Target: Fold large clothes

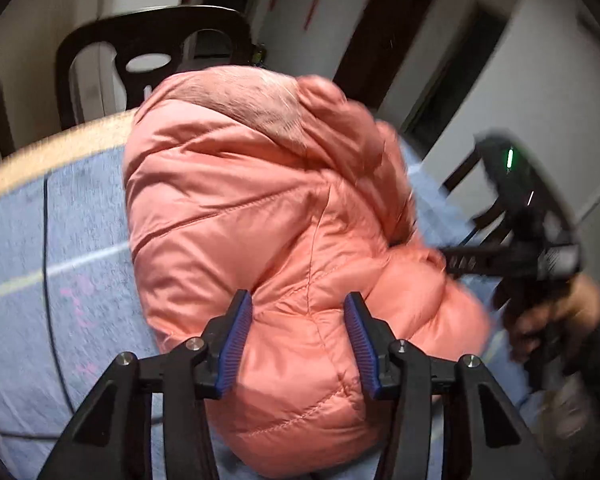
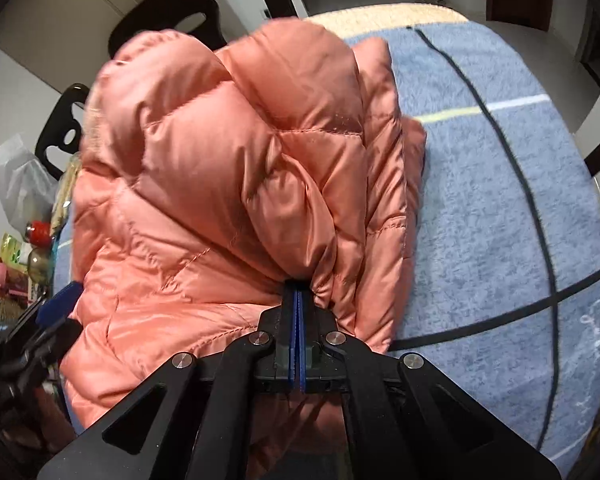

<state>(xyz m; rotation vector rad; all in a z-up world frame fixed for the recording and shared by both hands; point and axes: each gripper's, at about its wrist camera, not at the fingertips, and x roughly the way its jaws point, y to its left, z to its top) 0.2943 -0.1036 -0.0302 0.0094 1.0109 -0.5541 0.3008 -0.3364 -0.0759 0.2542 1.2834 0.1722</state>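
Pinching a gathered fold of the pink down jacket [image 2: 236,184], the right hand-held gripper [image 2: 298,300] has its blue pads pressed together on the fabric. The jacket lies bunched on the blue-covered bench [image 2: 480,208], its long axis running from 6 toward 12 o'clock in the right wrist view, fur-trimmed hood [image 1: 240,100] at the far end. The left hand-held gripper [image 1: 298,344] hangs wide apart over the near hem, gripping nothing. Judging by this, the right one is nearer and leads the coming fold.
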